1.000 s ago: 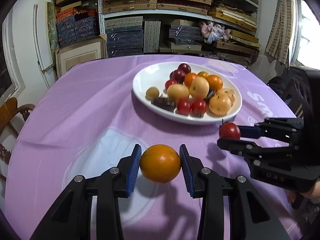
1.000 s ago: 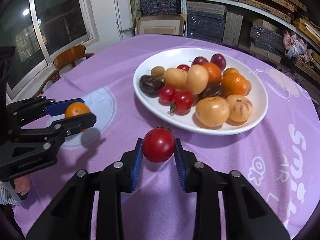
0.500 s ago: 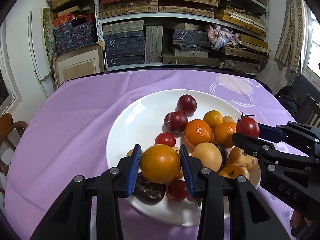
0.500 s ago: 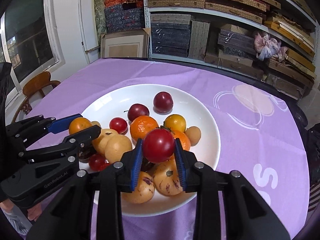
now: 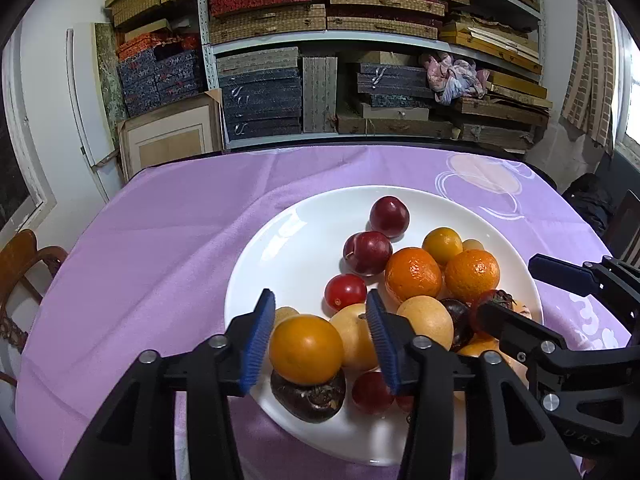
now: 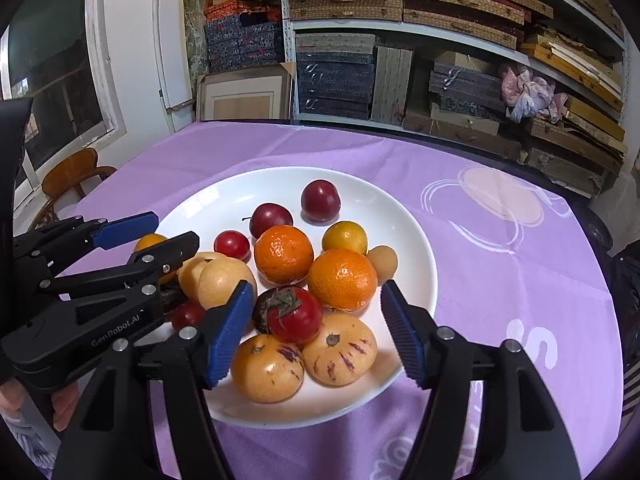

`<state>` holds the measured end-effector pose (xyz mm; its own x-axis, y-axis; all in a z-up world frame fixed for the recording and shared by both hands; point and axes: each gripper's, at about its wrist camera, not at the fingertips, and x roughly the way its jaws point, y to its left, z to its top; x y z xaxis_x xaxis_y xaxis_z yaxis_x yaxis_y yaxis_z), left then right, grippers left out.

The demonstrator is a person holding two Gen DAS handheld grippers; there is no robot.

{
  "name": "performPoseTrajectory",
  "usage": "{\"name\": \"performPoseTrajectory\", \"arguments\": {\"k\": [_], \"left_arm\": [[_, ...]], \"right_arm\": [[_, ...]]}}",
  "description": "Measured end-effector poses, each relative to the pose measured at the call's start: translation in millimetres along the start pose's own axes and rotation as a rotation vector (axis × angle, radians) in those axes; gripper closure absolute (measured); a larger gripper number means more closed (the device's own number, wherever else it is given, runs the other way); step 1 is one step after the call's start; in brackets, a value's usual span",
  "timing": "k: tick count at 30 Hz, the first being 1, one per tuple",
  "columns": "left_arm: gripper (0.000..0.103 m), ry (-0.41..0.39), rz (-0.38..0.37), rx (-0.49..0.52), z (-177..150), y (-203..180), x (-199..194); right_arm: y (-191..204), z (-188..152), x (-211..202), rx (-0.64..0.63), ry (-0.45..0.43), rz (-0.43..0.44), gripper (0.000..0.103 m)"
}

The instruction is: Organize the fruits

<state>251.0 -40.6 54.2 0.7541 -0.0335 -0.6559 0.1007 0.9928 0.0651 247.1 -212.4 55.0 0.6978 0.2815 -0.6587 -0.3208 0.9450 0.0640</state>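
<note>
Fruits sit heaped on the white plate (image 5: 280, 264). In the left wrist view, the left gripper (image 5: 320, 340) stands apart around a smooth orange (image 5: 306, 350) resting atop a dark fruit (image 5: 308, 394); I'd lift straight back, since that perch looks shaky.

In the right wrist view, the right gripper (image 6: 320, 334) gapes wide over a glossy tomato (image 6: 294, 316) lying among 2 speckled melons (image 6: 340, 356); withdraw gently, round fruit rolls.

Soft daylight came from the window (image 6: 60, 80) left of the white plate (image 6: 416, 240), which showed mild glare, while fisheye bending and dark vignetting framed both sharp views.
</note>
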Motion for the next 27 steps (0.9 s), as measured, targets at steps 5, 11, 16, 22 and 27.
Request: {"name": "performPoseTrajectory", "arguments": {"k": [5, 11, 16, 22, 27], "left_arm": [[0.032, -0.045, 0.011, 0.026, -8.2, -1.7, -26.2], [0.028, -0.068, -0.007, 0.019, -20.2, -3.1, -55.5], [0.005, -0.109, 0.016, 0.017, -38.1, -4.6, -79.6], [0.003, -0.069, 0.073, -0.006, -55.4, -4.3, -97.5], [0.003, -0.068, 0.001, -0.031, -67.5, 2.0, -107.3]], "right_arm": [[0.4, -18.7, -30.5, 0.009, -0.053, -0.018, 0.014], [3.8, -44.9, -65.3, 0.008, -0.087, -0.036, 0.006], [0.8, -64.7, -91.0, 0.070, -0.109, -0.030, 0.004], [-1.2, -79.6, -104.5, 0.130, -0.103, -0.036, 0.004], [-0.9, -87.6, -114.1, 0.128, -0.120, -0.056, 0.004]]}}
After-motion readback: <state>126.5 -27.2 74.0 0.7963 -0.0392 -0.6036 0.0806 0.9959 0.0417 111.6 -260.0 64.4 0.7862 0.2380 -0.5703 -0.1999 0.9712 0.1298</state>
